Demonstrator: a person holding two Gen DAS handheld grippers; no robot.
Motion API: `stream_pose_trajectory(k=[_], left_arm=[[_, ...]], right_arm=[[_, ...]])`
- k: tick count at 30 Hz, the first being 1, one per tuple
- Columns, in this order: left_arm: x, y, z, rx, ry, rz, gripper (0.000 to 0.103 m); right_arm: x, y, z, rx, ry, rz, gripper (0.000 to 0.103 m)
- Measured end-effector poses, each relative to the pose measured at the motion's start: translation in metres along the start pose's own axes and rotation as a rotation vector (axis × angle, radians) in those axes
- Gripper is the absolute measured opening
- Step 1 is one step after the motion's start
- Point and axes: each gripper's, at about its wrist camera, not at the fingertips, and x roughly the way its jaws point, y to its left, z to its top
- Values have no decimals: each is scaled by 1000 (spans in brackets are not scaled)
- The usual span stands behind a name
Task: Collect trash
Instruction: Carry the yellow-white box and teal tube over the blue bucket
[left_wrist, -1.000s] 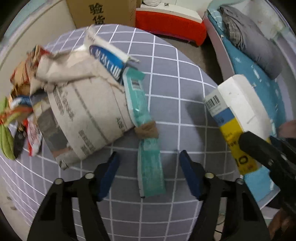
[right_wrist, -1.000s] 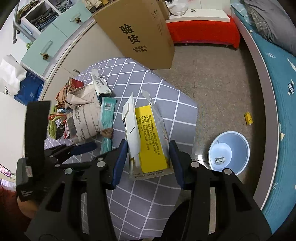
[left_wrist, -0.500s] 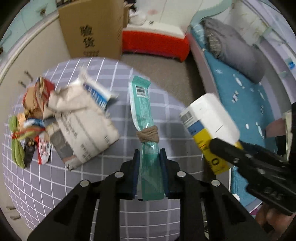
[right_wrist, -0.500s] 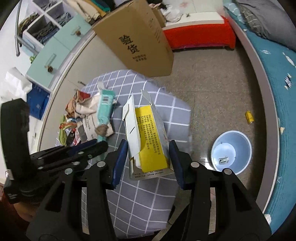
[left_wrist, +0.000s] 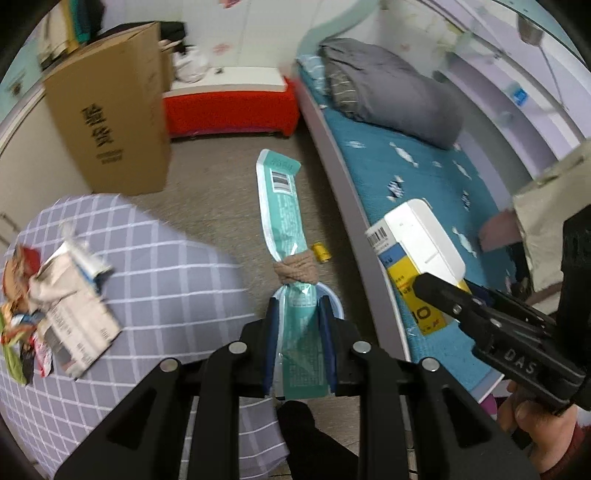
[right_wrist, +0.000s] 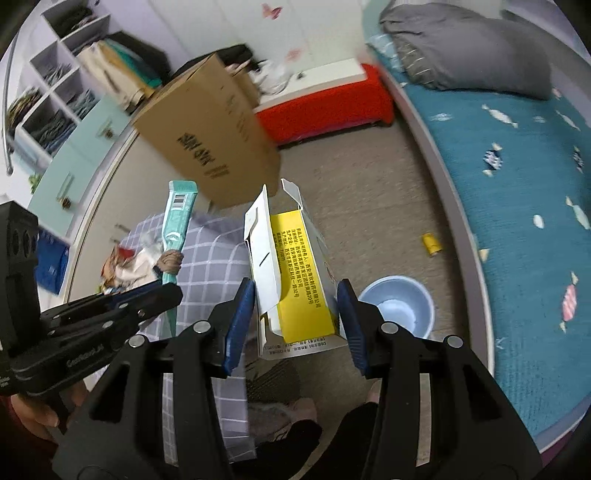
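Note:
My left gripper (left_wrist: 298, 332) is shut on a long teal packet (left_wrist: 286, 221) tied with a brown band, held in the air past the table's edge, above the pale blue bin (left_wrist: 334, 301). My right gripper (right_wrist: 295, 314) is shut on an open white and yellow carton (right_wrist: 295, 280), held over the floor beside the bin (right_wrist: 397, 308). The carton (left_wrist: 413, 251) and right gripper also show at the right of the left wrist view. The teal packet (right_wrist: 177, 218) shows at the left of the right wrist view.
A pile of newspaper and wrappers (left_wrist: 62, 295) lies on the grey checked table (left_wrist: 177, 280). A small yellow item (right_wrist: 431, 245) lies on the floor. A tall cardboard box (left_wrist: 107, 122), a red bench (left_wrist: 229, 107) and a blue bed (left_wrist: 424, 184) surround the floor.
My left gripper closed on the teal packet, lifted it off the table and swung it right over the bin. My right gripper moved right with the carton.

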Motion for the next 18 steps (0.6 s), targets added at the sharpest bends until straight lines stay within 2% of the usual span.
stream_pose_trajectory(k=[3,4,5,6,10,18], left_arm=[[2,-21,6,31,4,-15,21],[3,-27,8,39,9,-22,21],[5,-32,10,45,17,-29,21],[6,-36,12,51,24,-35,21],[8,-57,24,83,23,-36,21],[13,-87,40,126,23,-51,21]], right_arm=[[-7,-18,5,19,-22,4,51],[-8,-24,7,23,-41,9,55],[-9,-28,7,28,-51,10,65],[-9,-34,9,39,-57,11,67],[-15,-55,15,82,-69,-6,67],[-52,-60,25,25,-138,-49,68]])
